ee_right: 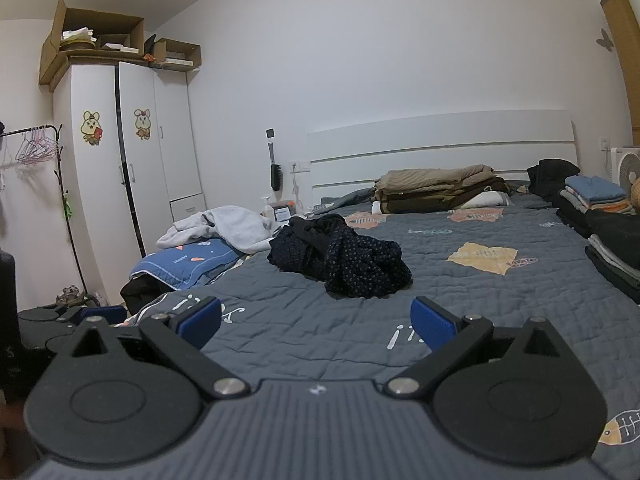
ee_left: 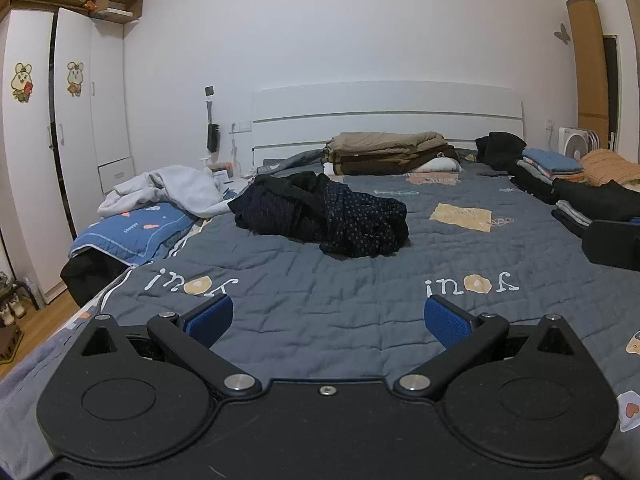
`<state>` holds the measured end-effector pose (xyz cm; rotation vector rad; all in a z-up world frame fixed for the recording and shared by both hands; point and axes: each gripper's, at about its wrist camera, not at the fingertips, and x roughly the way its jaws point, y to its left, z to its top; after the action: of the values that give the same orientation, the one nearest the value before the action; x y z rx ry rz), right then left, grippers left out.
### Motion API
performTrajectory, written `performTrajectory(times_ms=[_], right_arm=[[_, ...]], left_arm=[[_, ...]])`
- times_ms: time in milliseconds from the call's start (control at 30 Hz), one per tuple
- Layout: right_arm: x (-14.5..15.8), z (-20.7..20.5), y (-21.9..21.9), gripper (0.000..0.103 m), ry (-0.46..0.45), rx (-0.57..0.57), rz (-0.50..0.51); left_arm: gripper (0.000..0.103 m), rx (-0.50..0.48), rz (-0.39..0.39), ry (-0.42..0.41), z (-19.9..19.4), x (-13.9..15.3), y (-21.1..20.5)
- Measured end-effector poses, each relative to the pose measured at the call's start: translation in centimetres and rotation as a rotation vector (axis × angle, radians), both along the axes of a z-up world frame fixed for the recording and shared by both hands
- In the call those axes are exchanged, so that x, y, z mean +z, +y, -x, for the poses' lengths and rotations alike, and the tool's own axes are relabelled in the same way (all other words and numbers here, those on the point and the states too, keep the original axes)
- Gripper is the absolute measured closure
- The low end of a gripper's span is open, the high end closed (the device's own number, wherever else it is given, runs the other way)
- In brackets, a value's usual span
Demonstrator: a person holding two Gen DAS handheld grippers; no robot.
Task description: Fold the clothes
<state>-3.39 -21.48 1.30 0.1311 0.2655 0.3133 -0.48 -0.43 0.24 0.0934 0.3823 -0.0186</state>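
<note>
Both the left gripper [ee_left: 328, 318] and right gripper [ee_right: 316, 320] hover spread wide and empty over the bed [ee_left: 304, 300]. The crumpled dark dotted garment [ee_left: 332, 216] lies at twelve o'clock ahead of them, mid-bed.

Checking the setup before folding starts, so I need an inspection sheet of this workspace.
Surface: grey quilted bedspread, wrinkled.
Job's things: dark dotted garment crumpled mid-bed; pale grey garment heaped at left edge.
Clutter: folded clothes stacks along right edge; folded blankets by the headboard.
Grippers: left gripper and right gripper open, empty, above the near bedspread.
Cables: nothing seen.
Surroundings: white wardrobe, cardboard boxes on top, fan.
</note>
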Motion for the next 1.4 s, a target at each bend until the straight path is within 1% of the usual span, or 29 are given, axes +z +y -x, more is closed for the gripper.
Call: performTrajectory(times_ms=[167,367,500,667,767,900,967,1233,1400], right_arm=[[0.0,-0.3,-0.2,0.002,0.009,0.0,-0.027],[-0.4,-1.2,-0.2,0.002,0.027,-0.018,-0.045],[-0.7,-2.1,0.1,0.002,0.035,-0.024,-0.034],[-1.0,-4.6,0.8,0.002,0.049,-0.017,-0.018],[-1.5,-6.8,1.3,0.002,0.055,-0.011,-0.017],[-2.5,-10.3,2.1,0.002,0.056,0.003,0.011],[-3.3,-12.6,2.6,0.002,0.048,0.006,0.031],[-7.4,-23.9,5.2,0.002,0.036,0.049,0.033],[-10.1,-30.9,8.1,0.002,0.011,0.074,0.06]], left_arm=[[0.0,-0.01,0.013,-0.005,-0.1,0.0,0.4],[0.0,-0.01,0.066,-0.004,-0.6,0.3,1.4],[0.0,-0.01,0.093,0.001,-1.5,0.6,2.3],[0.0,-0.015,0.112,-0.03,-3.6,1.4,3.1],[0.0,-0.032,0.097,-0.042,-5.2,1.4,3.1],[0.0,-0.036,0.088,-0.051,-7.3,0.9,3.4],[0.0,-0.048,0.109,-0.044,-8.0,0.3,4.2],[0.0,-0.02,0.141,0.023,-10.0,-2.1,7.4],[0.0,0.017,0.17,0.028,-10.8,-2.7,9.2]])
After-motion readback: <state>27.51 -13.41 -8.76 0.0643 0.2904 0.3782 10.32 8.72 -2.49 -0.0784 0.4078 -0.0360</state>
